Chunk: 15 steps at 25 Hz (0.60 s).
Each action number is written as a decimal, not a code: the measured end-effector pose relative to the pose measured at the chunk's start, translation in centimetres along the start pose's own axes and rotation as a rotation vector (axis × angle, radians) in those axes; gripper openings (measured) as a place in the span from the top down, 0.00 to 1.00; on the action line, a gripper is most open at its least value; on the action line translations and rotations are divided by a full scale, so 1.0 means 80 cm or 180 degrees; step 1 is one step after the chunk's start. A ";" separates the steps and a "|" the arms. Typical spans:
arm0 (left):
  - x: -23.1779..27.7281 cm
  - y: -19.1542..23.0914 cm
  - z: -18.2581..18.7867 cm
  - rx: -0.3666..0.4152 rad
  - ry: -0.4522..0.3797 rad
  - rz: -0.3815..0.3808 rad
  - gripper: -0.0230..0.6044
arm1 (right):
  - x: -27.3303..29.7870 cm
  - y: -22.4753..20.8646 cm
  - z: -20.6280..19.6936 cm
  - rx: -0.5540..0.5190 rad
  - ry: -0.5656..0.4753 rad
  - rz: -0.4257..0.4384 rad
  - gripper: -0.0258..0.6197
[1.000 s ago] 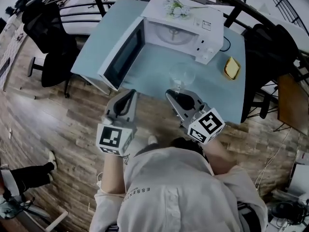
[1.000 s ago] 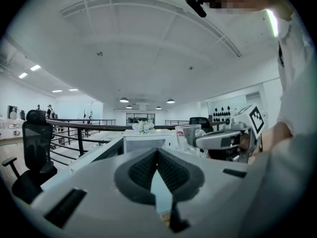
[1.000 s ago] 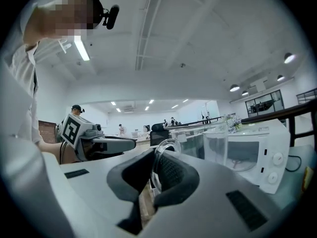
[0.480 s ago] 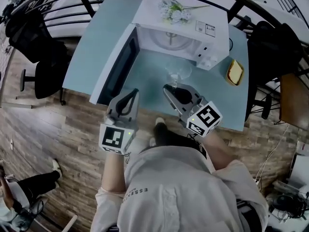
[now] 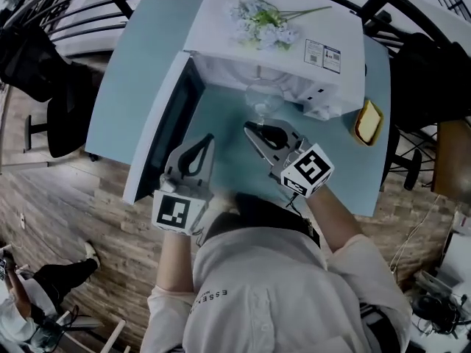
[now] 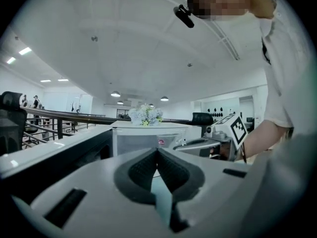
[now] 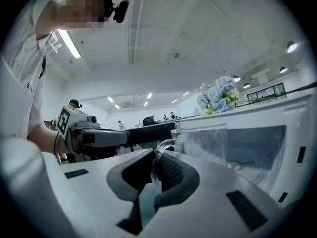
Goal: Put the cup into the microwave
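A clear glass cup (image 5: 263, 98) hangs in front of the mouth of the white microwave (image 5: 274, 37), whose door (image 5: 163, 127) swings out to the left. My right gripper (image 5: 253, 126) is shut on the cup's handle; in the right gripper view the handle (image 7: 159, 150) sits pinched between the dark pads, with the cup body (image 7: 204, 142) just ahead and the oven cavity (image 7: 257, 150) behind it. My left gripper (image 5: 208, 138) floats beside the door, shut with nothing in it; its pads (image 6: 148, 165) meet in the left gripper view.
Pale blue flowers (image 5: 261, 15) lie on top of the microwave. A yellow object (image 5: 369, 120) rests on the teal table (image 5: 221, 116) right of the oven. Black office chairs (image 5: 33, 57) stand off the table's left side, over wood flooring.
Both grippers have moved forward toward the microwave. The cup travelled with the right gripper from mid-table to the oven's opening. The grip has not changed.
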<state>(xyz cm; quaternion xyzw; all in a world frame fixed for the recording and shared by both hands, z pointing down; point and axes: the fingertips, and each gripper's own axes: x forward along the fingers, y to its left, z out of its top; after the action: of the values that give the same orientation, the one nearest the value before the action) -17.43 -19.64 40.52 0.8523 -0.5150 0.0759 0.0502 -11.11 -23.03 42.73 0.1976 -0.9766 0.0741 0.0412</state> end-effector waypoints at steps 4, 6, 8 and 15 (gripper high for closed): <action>0.029 0.012 -0.015 -0.0119 0.0082 0.0034 0.96 | 0.021 -0.043 -0.025 0.0067 0.0058 -0.0006 0.92; 0.040 0.018 -0.022 -0.0112 0.0118 0.0045 0.96 | 0.031 -0.062 -0.035 0.0060 0.0078 -0.0037 0.91; 0.049 0.024 -0.029 -0.0119 0.0148 0.0054 0.96 | 0.040 -0.080 -0.044 0.0045 0.0093 -0.0085 0.91; 0.070 0.033 -0.046 -0.0140 0.0245 0.0044 0.96 | 0.062 -0.125 -0.068 0.0118 0.0119 -0.0213 0.91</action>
<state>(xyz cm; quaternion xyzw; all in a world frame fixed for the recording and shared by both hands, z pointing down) -17.46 -25.11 45.18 0.8439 -0.5202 0.0976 0.0882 -11.48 -33.16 49.94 0.2294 -0.9670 0.0944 0.0582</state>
